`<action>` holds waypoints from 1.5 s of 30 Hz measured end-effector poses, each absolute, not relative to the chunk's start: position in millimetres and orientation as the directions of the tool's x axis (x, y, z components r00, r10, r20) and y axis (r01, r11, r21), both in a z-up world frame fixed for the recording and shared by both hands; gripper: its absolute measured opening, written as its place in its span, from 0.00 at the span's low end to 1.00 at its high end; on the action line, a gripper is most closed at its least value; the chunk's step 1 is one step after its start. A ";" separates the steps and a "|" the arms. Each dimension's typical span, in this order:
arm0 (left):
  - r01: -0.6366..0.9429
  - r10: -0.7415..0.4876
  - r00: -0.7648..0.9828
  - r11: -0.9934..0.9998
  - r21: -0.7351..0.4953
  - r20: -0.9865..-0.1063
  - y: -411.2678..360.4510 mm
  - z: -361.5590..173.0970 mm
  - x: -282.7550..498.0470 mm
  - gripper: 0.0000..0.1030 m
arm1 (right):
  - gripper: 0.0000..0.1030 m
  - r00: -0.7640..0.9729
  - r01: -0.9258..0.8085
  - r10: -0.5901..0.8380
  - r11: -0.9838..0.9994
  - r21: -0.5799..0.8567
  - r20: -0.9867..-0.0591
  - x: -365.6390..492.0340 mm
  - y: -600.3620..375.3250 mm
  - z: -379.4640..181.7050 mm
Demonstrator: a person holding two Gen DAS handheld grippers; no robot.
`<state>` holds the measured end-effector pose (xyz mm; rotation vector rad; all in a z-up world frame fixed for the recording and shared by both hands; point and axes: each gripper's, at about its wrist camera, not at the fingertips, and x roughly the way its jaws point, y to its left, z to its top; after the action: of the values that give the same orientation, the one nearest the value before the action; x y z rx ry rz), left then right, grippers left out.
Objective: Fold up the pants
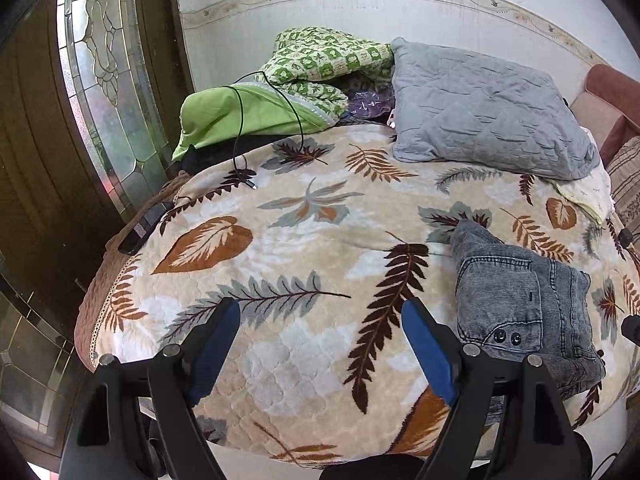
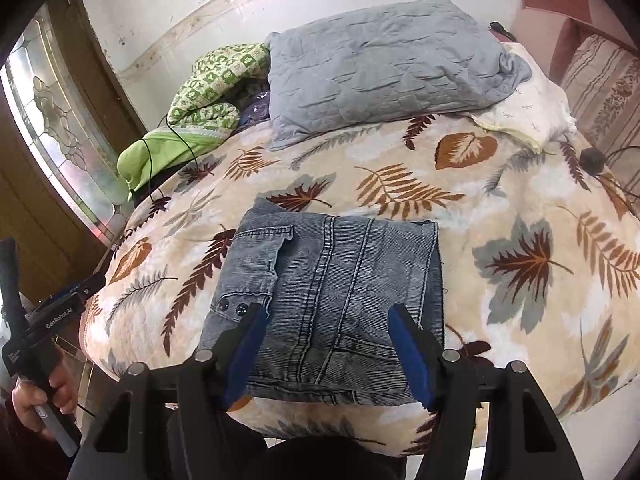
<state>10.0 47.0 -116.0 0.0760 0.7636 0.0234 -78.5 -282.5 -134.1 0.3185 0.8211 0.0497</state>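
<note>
Blue-padded fingers (image 2: 408,352) of both grippers gape, released, over folded ribbed-denim pants (image 2: 332,292) on plush blanket (image 2: 520,208).

Folded pants (image 2: 332,292) lie on the blanket (image 2: 500,216), pillow (image 2: 384,68) behind, quilt (image 2: 212,88) to its left.

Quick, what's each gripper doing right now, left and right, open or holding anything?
Left gripper: open, holding nothing, above the leaf-print blanket.
Right gripper: open, empty, over the folded jeans.
</note>
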 end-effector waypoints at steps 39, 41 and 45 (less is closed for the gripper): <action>0.117 0.028 0.715 0.980 0.160 -0.698 -9.0 -123.5 4.4 0.81 | 0.65 0.679 0.046 0.227 0.936 0.349 -0.698 -75.0 -281.2 -147.6; 0.121 0.027 0.715 0.979 0.162 -0.699 -10.6 -123.5 4.4 0.81 | 0.65 0.680 0.048 0.225 0.936 0.348 -0.698 -75.2 -280.9 -147.4; 0.126 0.027 0.714 0.978 0.166 -0.700 -13.2 -123.8 4.5 0.81 | 0.65 0.681 0.051 0.227 0.934 0.354 -0.697 -75.1 -283.2 -148.5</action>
<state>4.5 -13.2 -123.8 0.2083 0.7755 -0.0552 -75.1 -283.2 -148.5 0.3620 0.8206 0.1012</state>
